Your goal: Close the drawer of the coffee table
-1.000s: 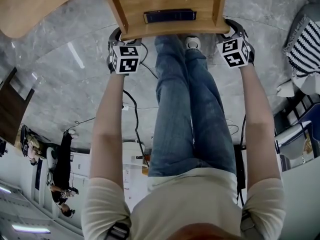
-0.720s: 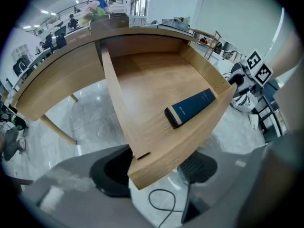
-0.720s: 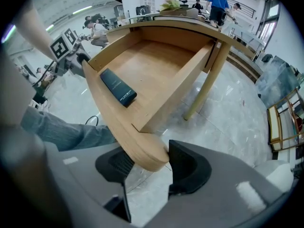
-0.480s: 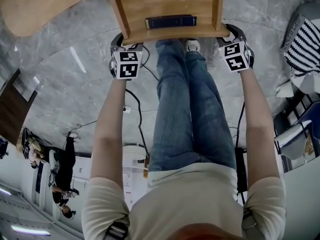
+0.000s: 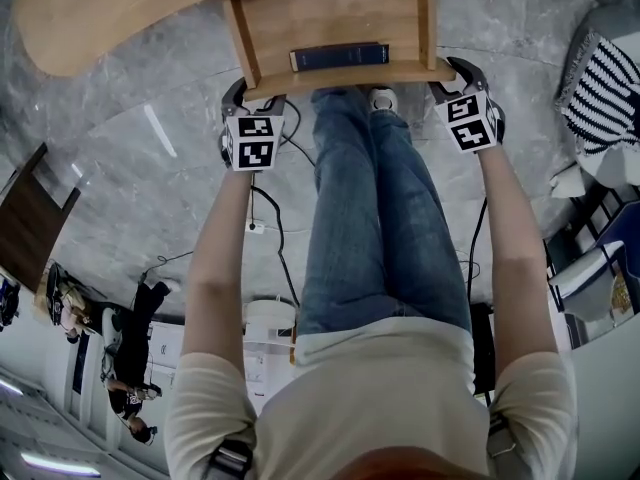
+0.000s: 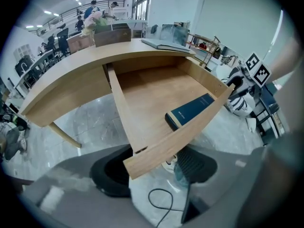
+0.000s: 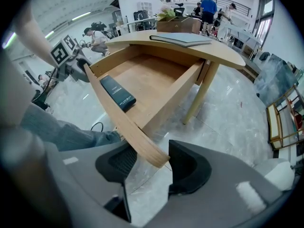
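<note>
The wooden coffee table [image 5: 100,18] has its drawer [image 5: 330,13] pulled out toward me, with a dark blue book [image 5: 340,56] lying against the drawer front [image 5: 345,76]. My left gripper [image 5: 252,96] is at the front's left end and my right gripper [image 5: 455,73] at its right end. In the left gripper view the jaws of the left gripper [image 6: 152,170] stand open, with the drawer front [image 6: 190,132] ending between them. The right gripper [image 7: 154,167] is also open, with the drawer front [image 7: 114,113] ending between its fingers. The book [image 7: 118,93] shows there too.
My jeans-clad legs [image 5: 380,218] and a shoe [image 5: 382,98] are below the drawer. A black cable [image 5: 270,218] trails over the marble floor. A striped cloth [image 5: 600,88] lies at the right, dark furniture [image 5: 25,218] at the left. A notebook [image 7: 183,39] rests on the tabletop.
Both grippers have moved a little away from me while staying at the ends of the drawer front. The drawer looks pushed slightly in toward the table.
</note>
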Demonstrator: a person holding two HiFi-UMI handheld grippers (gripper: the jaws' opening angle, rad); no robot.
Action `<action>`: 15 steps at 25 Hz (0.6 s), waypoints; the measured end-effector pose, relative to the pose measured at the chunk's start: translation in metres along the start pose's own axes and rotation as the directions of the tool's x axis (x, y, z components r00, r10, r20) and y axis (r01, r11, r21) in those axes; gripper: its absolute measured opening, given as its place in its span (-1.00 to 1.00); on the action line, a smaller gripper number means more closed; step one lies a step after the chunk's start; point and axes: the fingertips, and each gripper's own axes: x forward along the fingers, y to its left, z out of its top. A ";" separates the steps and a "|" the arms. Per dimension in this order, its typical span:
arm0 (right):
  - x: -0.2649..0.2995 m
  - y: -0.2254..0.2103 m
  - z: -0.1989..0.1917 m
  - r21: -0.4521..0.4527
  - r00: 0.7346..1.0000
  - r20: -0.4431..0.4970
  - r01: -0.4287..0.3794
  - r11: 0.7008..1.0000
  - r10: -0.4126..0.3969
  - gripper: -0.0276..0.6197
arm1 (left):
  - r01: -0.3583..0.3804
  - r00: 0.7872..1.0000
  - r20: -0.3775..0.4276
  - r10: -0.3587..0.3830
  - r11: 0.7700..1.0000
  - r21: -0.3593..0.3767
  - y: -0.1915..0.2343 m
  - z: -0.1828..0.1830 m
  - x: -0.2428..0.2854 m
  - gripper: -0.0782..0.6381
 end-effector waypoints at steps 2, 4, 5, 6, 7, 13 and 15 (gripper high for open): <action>-0.001 0.000 0.001 -0.001 1.000 -0.002 -0.002 1.000 0.002 -0.28 | 0.002 1.000 -0.001 -0.002 1.000 0.014 0.001 0.003 -0.002 0.04; 0.000 0.000 0.000 -0.002 1.000 -0.004 -0.005 1.000 0.005 -0.28 | 0.004 1.000 -0.006 -0.004 1.000 0.022 0.000 0.004 -0.002 0.04; 0.000 0.000 0.000 -0.002 1.000 -0.003 -0.006 1.000 0.006 -0.28 | 0.002 1.000 -0.006 -0.002 1.000 0.020 0.001 0.003 -0.002 0.04; 0.000 0.000 0.001 -0.001 1.000 0.000 -0.006 1.000 0.006 -0.28 | -0.002 1.000 -0.005 0.002 1.000 0.020 0.002 0.003 -0.002 0.04; 0.001 0.000 0.002 -0.001 1.000 0.003 -0.005 1.000 0.005 -0.28 | -0.007 1.000 -0.001 0.007 1.000 0.022 0.003 0.004 -0.002 0.03; 0.002 -0.015 0.016 -0.011 1.000 0.020 0.013 1.000 -0.013 -0.28 | -0.027 0.999 0.032 0.026 0.999 0.031 0.012 0.021 0.003 0.03; 0.003 -0.020 0.022 -0.017 1.000 0.020 0.018 1.000 -0.018 -0.28 | -0.031 0.999 0.038 0.029 0.999 0.032 0.015 0.028 0.004 0.03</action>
